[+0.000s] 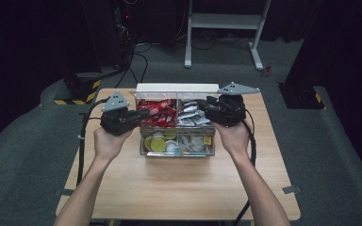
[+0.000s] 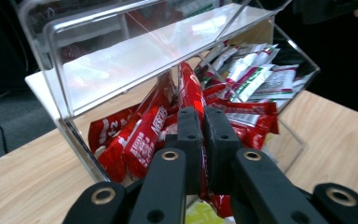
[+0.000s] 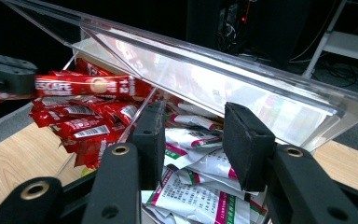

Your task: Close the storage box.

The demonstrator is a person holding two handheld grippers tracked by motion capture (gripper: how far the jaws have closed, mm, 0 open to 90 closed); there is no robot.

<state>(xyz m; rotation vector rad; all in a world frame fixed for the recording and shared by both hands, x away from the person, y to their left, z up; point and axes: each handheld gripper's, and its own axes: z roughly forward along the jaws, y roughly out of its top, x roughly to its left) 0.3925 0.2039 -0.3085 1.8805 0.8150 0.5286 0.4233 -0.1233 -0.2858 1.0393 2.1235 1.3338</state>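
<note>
A clear acrylic box [image 1: 178,154] with several compartments stands at the table's far middle, its lid [image 1: 176,88] raised behind it. Red Nescafe sachets [image 1: 162,118] fill the back left compartment and white sachets [image 1: 193,115] the back right one. My left gripper [image 1: 143,114] [image 2: 203,114] is shut on one red sachet [image 2: 189,88] [image 3: 88,85], held level above the red pile [image 3: 84,121]. My right gripper [image 1: 202,106] [image 3: 193,116] hangs open over the white sachets [image 3: 200,140], with nothing between its pads.
Yellow and green round capsules [image 1: 159,141] lie in the front left compartment and small packets [image 1: 195,141] in the front right. Bare wooden table [image 1: 179,188] stretches in front of the box. A white desk frame [image 1: 221,21] stands on the floor beyond.
</note>
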